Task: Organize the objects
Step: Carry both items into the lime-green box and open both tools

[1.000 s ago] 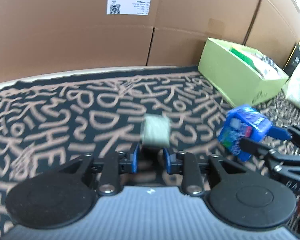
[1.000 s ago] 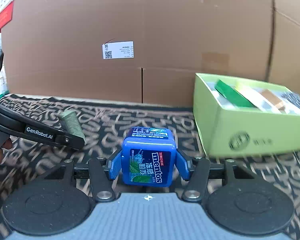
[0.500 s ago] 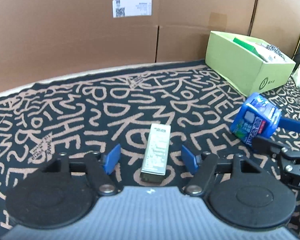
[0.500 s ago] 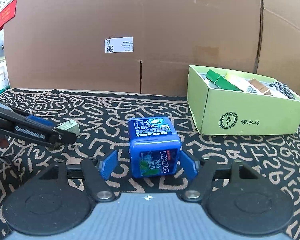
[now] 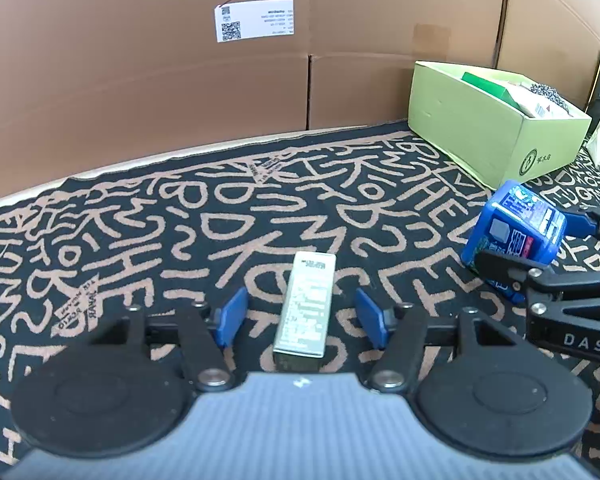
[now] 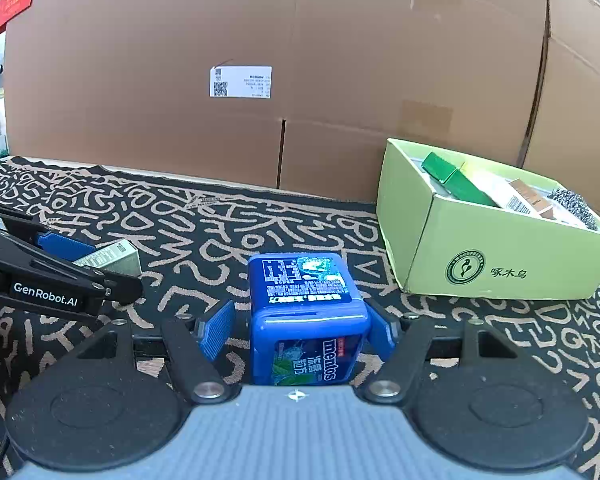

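Blue plastic Mentos tub (image 6: 306,316) stands on the patterned mat (image 6: 204,240), between the pads of the right gripper (image 6: 300,330). The jaws are spread: the left pad shows a clear gap from the tub wall, and the right pad sits close beside it, contact uncertain. The small grey-green carton (image 5: 306,308) lies flat on the same mat between the pads of the left gripper (image 5: 302,316), with open space on both sides, so this tool is also open and holds nothing.

Procedure, as judged from the layout: the likely destination is the green box (image 6: 496,256), which stands to the right against the cardboard wall (image 6: 260,20) and already contains several items. Before closing either tool, centre the item between the pads so both faces meet together. Grip the tub on its flat sides, low enough to prevent tipping. Grip the carton across its narrow width, as it is light and may slide on the mat. Raise each item above the box rim before moving sideways.

View comparison: the right wrist camera shows the tub label, the box logo and the box contents, and the left gripper from the side with the carton end beyond it. The left wrist camera shows the carton's full length and both gaps, and the tub leaning in its fisheye edge beside the right tool.
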A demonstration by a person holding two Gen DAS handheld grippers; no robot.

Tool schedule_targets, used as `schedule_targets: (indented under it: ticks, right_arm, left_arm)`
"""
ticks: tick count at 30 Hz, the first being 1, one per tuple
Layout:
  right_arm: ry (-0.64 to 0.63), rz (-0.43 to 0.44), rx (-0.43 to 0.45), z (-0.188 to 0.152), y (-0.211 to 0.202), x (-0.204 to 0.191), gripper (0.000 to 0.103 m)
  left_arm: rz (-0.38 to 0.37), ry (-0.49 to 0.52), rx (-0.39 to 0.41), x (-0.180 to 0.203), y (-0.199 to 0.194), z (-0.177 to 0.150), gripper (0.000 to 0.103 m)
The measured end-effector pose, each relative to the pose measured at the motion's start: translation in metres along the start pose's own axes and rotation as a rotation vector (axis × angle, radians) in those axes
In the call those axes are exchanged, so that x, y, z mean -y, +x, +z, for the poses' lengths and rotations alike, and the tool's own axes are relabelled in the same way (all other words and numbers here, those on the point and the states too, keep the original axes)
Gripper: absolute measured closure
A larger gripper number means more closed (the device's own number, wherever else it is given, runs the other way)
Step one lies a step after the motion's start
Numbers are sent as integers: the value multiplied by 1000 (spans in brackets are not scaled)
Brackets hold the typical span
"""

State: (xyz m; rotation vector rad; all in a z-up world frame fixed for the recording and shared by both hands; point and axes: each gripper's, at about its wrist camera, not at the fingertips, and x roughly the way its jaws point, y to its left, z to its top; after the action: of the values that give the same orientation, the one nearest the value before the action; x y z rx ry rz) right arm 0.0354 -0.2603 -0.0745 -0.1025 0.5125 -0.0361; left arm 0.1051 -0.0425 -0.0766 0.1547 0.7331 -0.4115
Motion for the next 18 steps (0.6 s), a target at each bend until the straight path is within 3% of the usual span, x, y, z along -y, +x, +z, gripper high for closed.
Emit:
schedule_targets:
  ticks: [6, 7, 10, 13, 18]
  right_arm:
    - [6, 9, -31, -1, 8, 1, 32]
    - [8, 11, -33, -1, 8, 2, 39]
    - [24, 30, -31, -3, 7, 3, 39]
    - [49, 50, -26, -5, 3, 6, 40]
    - [99, 72, 13, -6, -17, 17, 41]
  left_arm:
    - [-6, 17, 10, 0, -1, -1, 56]
    - [-8, 21, 12, 1, -1, -1, 64]
    - [-19, 19, 11, 3, -3, -2, 81]
    - [-26, 2, 5, 5, -6, -2, 81]
    - [-128, -7, 10, 14, -16, 7, 81]
